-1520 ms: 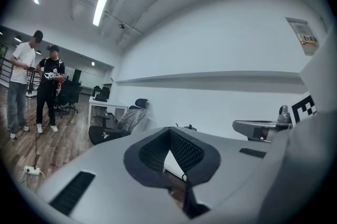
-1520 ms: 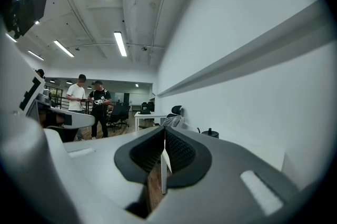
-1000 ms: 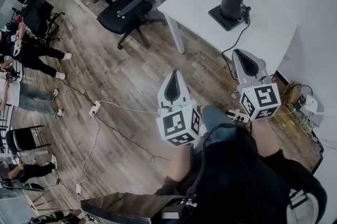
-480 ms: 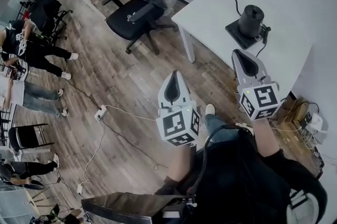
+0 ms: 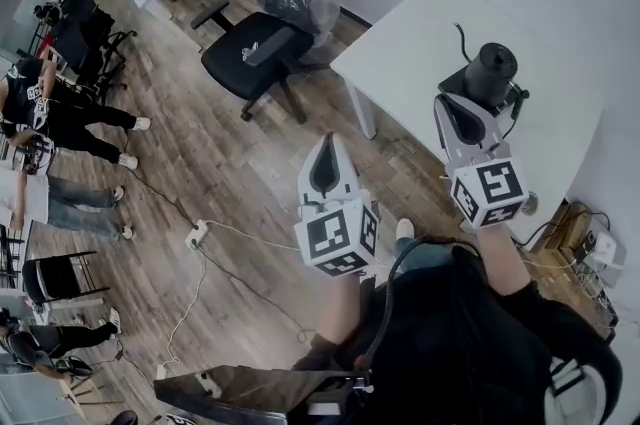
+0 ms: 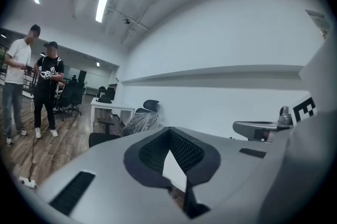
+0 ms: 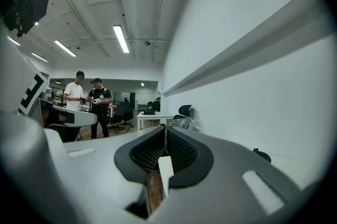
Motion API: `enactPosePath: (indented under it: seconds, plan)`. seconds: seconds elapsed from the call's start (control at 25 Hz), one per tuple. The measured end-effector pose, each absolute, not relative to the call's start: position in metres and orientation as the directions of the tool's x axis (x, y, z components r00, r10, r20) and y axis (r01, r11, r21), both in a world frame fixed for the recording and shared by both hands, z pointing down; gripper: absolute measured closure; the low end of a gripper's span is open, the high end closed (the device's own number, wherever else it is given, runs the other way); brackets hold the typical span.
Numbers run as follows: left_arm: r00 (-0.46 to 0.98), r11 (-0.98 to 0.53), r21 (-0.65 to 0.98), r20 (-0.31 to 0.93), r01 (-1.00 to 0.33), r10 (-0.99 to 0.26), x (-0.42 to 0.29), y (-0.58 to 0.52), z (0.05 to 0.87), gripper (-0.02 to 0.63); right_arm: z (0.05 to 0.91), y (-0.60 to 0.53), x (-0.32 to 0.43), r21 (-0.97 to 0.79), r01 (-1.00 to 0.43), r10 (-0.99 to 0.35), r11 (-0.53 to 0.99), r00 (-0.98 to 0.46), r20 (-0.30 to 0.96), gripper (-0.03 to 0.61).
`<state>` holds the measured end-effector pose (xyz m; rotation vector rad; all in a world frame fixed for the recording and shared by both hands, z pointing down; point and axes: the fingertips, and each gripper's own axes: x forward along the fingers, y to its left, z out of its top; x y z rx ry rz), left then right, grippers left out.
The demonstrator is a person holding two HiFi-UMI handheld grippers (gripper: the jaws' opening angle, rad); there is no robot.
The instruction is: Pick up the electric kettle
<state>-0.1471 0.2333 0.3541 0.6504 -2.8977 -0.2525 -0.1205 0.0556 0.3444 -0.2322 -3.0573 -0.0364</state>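
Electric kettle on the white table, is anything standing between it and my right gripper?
Nothing visible does. In the head view the right gripper, jaws shut, points toward the electric kettle, and no other object shows beside it on the white table. The jaws would have to open before any grasp.

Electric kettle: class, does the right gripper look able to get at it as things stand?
Probably yes. In the head view the right gripper appears close to the electric kettle on the white table, nothing between them. Its jaws are shut, though, so they must open first.
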Motion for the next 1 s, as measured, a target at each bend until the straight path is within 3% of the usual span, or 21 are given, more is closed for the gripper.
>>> enactPosePath:
  seconds: [0.48,1.0]
  plan:
    - [-0.831,0.836,0.219,0.140,-0.504,-0.538,-0.204,0.164,0.365,0.614,0.355,0.003,-0.157,0.020,0.077,0.074,0.997,-0.991,0.114,0.577]
    - [-0.583,0.598,0.197,0.135,-0.777,-0.801,-0.265,0.020,0.365,0.614,0.362,-0.114,-0.164,0.008,-0.288,-0.287,0.958,-0.952,0.105,0.577]
